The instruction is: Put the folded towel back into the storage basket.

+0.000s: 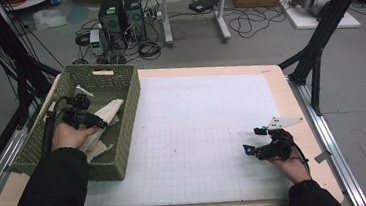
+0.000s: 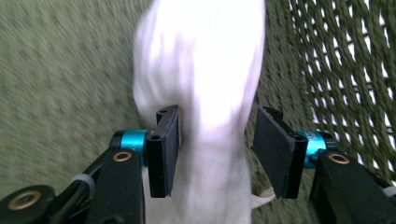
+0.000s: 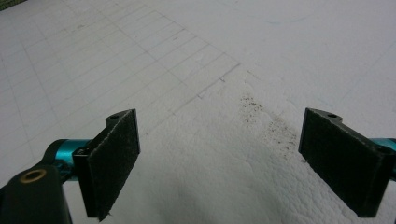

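The white cloth (image 1: 103,121) lay inside the green woven basket (image 1: 125,119), draped along its floor near the basket's right wall. The left gripper (image 2: 212,154) hung over it inside the basket, its jaws parted, with the cloth running up between them; the left pad (image 2: 170,149) sat against the fabric, the other stood clear of it, so no grip was made. Well to the right of the basket, the right gripper (image 3: 219,163) rested open above the white gridded mat (image 1: 198,131) on the counter (image 1: 277,82), nothing between its jaws.

black grippers (image 1: 257,140) (teal collars, brass screws, dark pads), black sleeves (image 1: 53,194).
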`<state>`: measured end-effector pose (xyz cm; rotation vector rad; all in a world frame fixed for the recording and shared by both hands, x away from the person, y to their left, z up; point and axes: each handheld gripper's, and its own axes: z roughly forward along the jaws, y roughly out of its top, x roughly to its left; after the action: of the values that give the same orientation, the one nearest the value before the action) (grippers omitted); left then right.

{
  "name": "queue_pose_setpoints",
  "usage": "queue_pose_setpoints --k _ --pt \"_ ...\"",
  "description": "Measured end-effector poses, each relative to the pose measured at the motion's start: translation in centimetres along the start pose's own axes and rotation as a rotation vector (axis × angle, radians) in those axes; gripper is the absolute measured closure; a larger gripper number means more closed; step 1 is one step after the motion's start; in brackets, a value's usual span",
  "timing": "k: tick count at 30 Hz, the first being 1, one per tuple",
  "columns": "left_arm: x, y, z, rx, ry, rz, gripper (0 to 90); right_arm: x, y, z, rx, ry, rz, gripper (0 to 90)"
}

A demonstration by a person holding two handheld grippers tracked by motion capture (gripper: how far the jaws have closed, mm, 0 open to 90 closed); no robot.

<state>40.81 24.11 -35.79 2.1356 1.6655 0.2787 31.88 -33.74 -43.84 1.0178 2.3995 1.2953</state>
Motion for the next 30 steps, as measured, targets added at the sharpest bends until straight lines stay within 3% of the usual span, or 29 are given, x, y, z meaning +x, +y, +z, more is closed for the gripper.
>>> queue_pose_setpoints --k 2,5,6,8,12,16,18,20,24,30 --pt "-0.4 0.7 0.5 0.012 0.007 0.012 49.8 0.0 0.0 0.1 0.005 0.002 0.003 11.7" --pt "-0.7 1.5 1.6 0.04 0.051 0.057 55.4 0.0 0.0 0.1 0.012 0.003 0.0 11.7" --pt "-0.5 1.5 2.0 0.037 0.056 0.051 56.8 0.0 -0.1 0.1 0.015 0.002 0.0 11.7" --pt "-0.1 1.4 2.8 0.053 0.073 0.029 58.1 -0.1 -0.1 0.2 0.017 0.004 -0.001 11.7" --pt "-0.2 0.9 4.4 0.147 0.117 0.074 59.7 -0.1 -0.1 0.3 0.026 0.009 0.002 11.7" --pt "-0.2 0.7 5.0 0.164 0.114 0.097 61.6 0.0 -0.1 0.5 0.032 0.014 -0.003 11.8" --pt "-0.2 0.7 5.0 0.163 0.1 0.091 69.1 0.0 -0.1 0.5 0.031 0.013 -0.008 11.8" --pt "-0.1 0.8 4.8 0.165 0.11 0.084 79.8 0.0 -0.1 0.5 0.03 0.014 -0.003 11.8" --pt "0.0 0.8 4.4 0.143 0.096 0.067 84.2 -0.1 -0.1 0.4 0.028 0.016 -0.003 11.8" --pt "0.1 1.3 3.2 0.003 0.056 -0.018 84.8 -0.1 -0.1 0.3 0.023 0.016 -0.002 11.9"
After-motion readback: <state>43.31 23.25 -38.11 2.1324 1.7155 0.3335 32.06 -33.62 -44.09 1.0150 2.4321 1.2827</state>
